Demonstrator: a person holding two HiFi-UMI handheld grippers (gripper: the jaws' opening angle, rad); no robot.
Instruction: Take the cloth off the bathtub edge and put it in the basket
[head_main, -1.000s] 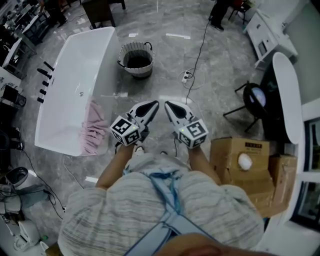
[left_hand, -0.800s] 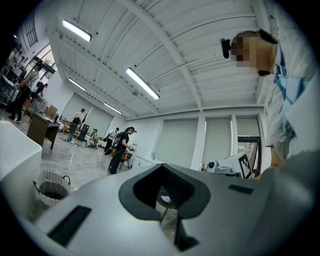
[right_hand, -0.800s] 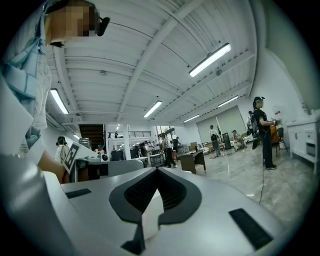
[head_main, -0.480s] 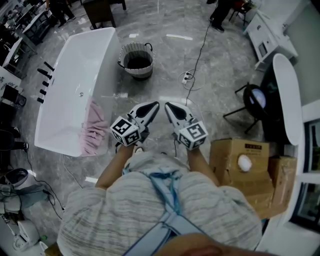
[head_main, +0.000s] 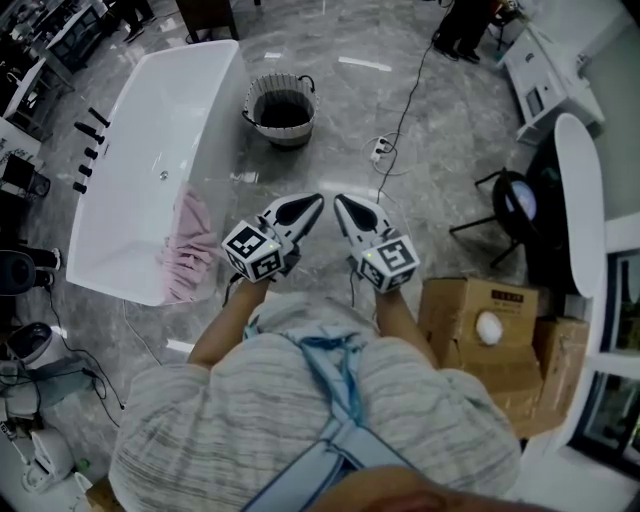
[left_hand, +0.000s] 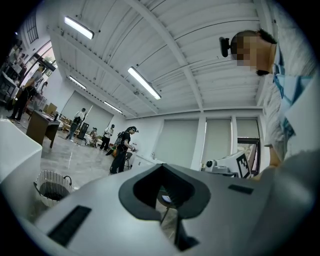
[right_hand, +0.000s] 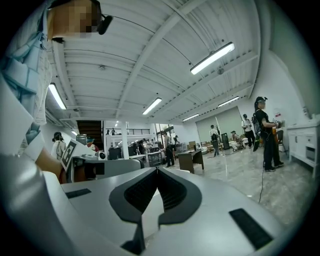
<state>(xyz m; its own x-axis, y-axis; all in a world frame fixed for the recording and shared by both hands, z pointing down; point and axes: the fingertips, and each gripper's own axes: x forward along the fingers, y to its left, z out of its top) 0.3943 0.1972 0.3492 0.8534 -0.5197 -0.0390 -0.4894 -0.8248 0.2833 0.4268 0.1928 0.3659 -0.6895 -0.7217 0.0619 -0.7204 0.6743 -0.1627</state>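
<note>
A pink cloth (head_main: 192, 250) hangs crumpled over the near right edge of the white bathtub (head_main: 150, 130), at the left of the head view. A round basket (head_main: 281, 112) with a dark inside stands on the floor beyond the tub's far right corner; it also shows as the basket (left_hand: 51, 187) low at the left of the left gripper view. My left gripper (head_main: 316, 204) and right gripper (head_main: 339, 205) are held side by side in front of my body, both shut and holding nothing, to the right of the cloth and apart from it.
Cardboard boxes (head_main: 490, 330) stand at my right, with a round black stool (head_main: 510, 200) beyond them. A cable (head_main: 395, 120) and a power strip (head_main: 380, 150) lie on the grey floor right of the basket. People (left_hand: 121, 148) stand in the far room.
The view has shifted slightly: tub, cloth and basket sit a little further right and lower in the picture. Both grippers stay shut and side by side.
</note>
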